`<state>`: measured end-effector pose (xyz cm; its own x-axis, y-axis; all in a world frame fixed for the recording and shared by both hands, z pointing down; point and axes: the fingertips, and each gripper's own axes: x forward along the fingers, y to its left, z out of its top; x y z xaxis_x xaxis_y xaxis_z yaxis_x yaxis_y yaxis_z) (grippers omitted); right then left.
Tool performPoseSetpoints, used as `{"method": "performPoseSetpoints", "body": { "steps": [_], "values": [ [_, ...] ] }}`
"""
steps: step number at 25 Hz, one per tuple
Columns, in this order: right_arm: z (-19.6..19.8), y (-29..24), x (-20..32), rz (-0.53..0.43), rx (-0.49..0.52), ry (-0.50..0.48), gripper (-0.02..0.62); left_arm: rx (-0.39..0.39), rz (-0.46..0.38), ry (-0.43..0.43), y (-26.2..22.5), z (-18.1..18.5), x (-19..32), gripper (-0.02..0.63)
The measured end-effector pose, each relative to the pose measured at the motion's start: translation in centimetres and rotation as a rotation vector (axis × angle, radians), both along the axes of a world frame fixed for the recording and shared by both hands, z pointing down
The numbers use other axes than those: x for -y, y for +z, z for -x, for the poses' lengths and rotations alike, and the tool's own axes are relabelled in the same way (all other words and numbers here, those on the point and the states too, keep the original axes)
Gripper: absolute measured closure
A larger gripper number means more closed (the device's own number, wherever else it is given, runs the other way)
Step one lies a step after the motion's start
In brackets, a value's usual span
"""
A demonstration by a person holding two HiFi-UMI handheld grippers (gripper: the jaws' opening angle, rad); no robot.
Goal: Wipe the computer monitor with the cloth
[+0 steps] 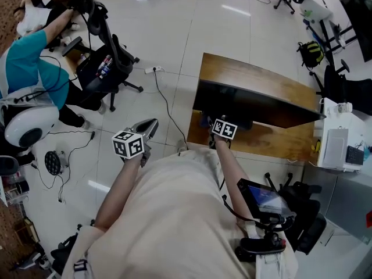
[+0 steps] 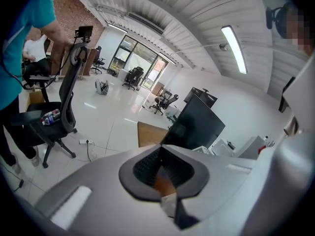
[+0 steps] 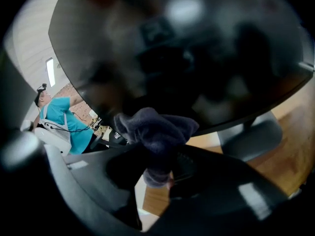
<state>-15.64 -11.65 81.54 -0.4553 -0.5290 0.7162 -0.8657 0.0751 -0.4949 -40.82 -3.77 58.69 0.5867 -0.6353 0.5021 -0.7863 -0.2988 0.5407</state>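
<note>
The black computer monitor (image 1: 250, 100) stands on a wooden desk (image 1: 273, 80). My right gripper (image 1: 220, 128) is at the monitor's lower left edge. In the right gripper view it (image 3: 160, 166) is shut on a dark grey-purple cloth (image 3: 155, 129), and the bunched cloth sits against the dark screen (image 3: 187, 48) near its bottom edge. The monitor's stand base (image 3: 251, 136) rests on the desk (image 3: 293, 149). My left gripper (image 1: 145, 128) hangs over the floor left of the desk, jaws shut with nothing in them (image 2: 162, 173). From there the monitor (image 2: 199, 124) shows further off.
A black office chair (image 1: 107, 57) and a person in a teal shirt (image 1: 29, 74) are at the left. A cable and power strip (image 1: 154, 70) lie on the tiled floor. A white unit (image 1: 340, 141) stands right of the desk. Another black chair (image 1: 293, 211) is at lower right.
</note>
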Motion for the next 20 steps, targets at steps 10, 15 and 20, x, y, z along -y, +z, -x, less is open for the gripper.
{"method": "performPoseSetpoints", "body": {
  "steps": [10, 15, 20],
  "values": [
    [3.9, -0.1, 0.2, 0.004, 0.0, -0.109, 0.474, -0.008, 0.009, -0.047, 0.3, 1.1, -0.7, 0.607],
    [6.8, -0.2, 0.2, 0.005, -0.002, -0.178, 0.474, -0.012, 0.009, -0.068, 0.3, 1.9, -0.9, 0.607],
    [8.9, -0.3, 0.2, 0.008, -0.011, -0.219, 0.474, -0.013, 0.003, -0.091, 0.3, 2.8, -1.1, 0.607]
  ]
}}
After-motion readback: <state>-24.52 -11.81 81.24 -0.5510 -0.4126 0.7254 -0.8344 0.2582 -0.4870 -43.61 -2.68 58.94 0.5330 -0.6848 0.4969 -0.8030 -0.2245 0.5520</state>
